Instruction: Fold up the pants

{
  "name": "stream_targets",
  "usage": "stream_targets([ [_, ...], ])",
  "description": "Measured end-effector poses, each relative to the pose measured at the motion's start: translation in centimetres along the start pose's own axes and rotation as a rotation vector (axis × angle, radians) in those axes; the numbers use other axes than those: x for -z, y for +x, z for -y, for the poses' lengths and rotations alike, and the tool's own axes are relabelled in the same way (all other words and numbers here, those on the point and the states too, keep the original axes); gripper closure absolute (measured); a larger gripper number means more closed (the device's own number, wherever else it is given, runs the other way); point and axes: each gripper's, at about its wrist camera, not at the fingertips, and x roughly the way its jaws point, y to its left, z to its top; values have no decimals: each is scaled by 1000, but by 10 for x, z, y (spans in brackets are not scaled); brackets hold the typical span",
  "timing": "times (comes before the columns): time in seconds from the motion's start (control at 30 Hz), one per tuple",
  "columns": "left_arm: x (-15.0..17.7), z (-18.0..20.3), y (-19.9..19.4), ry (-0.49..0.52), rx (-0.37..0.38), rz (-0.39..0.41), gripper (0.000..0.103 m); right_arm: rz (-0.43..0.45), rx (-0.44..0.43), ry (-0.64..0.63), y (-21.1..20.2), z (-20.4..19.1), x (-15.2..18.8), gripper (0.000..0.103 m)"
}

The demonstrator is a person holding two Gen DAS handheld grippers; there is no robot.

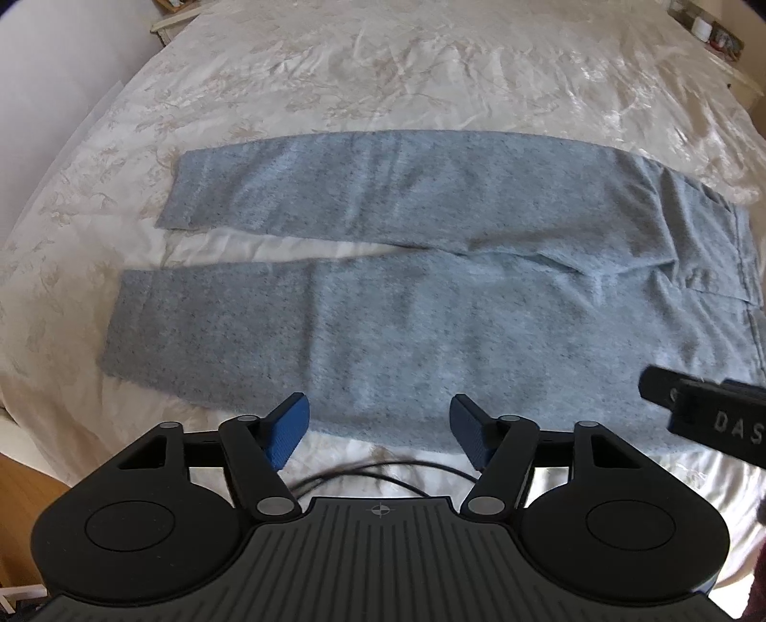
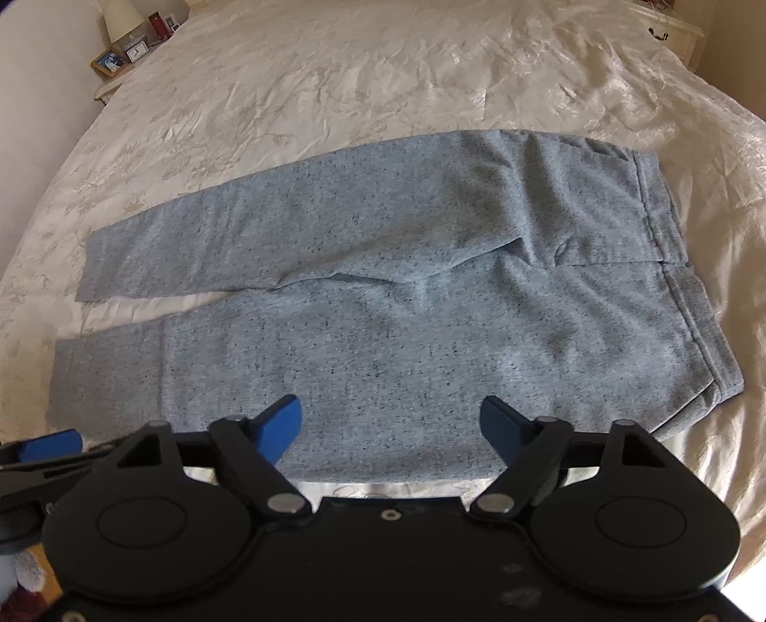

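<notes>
Grey-blue speckled sweatpants (image 1: 431, 311) (image 2: 383, 311) lie flat on the bed, legs spread apart towards the left and waistband (image 2: 689, 287) at the right. My left gripper (image 1: 380, 421) hovers over the near edge of the near leg, jaws open, with nothing pinched between its blue pads (image 1: 289, 430). My right gripper (image 2: 390, 423) hangs over the near edge of the hip area, jaws open wide and empty. In the left wrist view the right gripper's black body (image 1: 708, 406) enters from the right. One blue fingertip (image 2: 48, 445) of the left gripper shows in the right wrist view.
A cream, floral, wrinkled bedspread (image 1: 383, 72) (image 2: 335, 86) covers the bed. A black cable (image 1: 383, 471) lies near its front edge. A nightstand with a lamp (image 2: 122, 19), a photo frame (image 2: 107, 62) and a small clock stands at the far left. Wooden floor (image 1: 24, 483) shows beside the bed.
</notes>
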Motion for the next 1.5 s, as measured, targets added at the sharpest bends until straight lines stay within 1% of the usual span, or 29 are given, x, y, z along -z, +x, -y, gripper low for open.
stream_targets([
  [0.07, -5, -11, 3, -18, 7, 20, 44, -5, -7, -4, 4, -5, -1, 27],
  [0.13, -12, -25, 7, -42, 28, 36, 44, -4, -16, -8, 7, -11, -2, 28],
  [0.3, -37, -62, 26, -65, 13, 46, 45, 11, -28, 4, 12, -27, -8, 28],
  [0.53, -71, -109, 63, -22, -37, 61, 45, 19, -18, 14, 27, -63, -21, 26],
  [0.57, -76, -116, 71, -18, -42, 57, 45, 19, -13, 15, 29, -71, -23, 24],
  [0.63, -85, -128, 87, -6, -52, 44, 45, 25, -12, 10, 32, -82, -25, 24],
  [0.77, -101, -145, 114, 39, -48, 24, 45, 51, 3, 8, 44, -101, -32, 24],
  [0.87, -111, -146, 133, 70, -35, 12, 45, 63, 25, 14, 54, -111, -41, 24],
  [0.93, -119, -145, 145, 86, -19, 1, 45, 72, 38, 7, 62, -119, -49, 25],
  [1.0, -127, -143, 155, 101, -2, 7, 45, 84, 51, -14, 69, -126, -57, 25],
  [1.13, -144, -134, 174, 144, -3, 16, 45, 94, 61, -31, 86, -132, -82, 25],
  [1.23, -156, -131, 192, 168, -33, 16, 45, 91, 62, -28, 99, -130, -105, 26],
  [1.33, -164, -135, 212, 171, -68, -3, 45, 73, 71, -17, 119, -127, -128, 26],
  [1.43, -169, -146, 234, 161, -119, -42, 44, 52, 72, 35, 141, -116, -155, 26],
  [1.5, -171, -155, 246, 156, -134, -58, 42, 34, 75, 86, 158, -107, -175, 26],
])
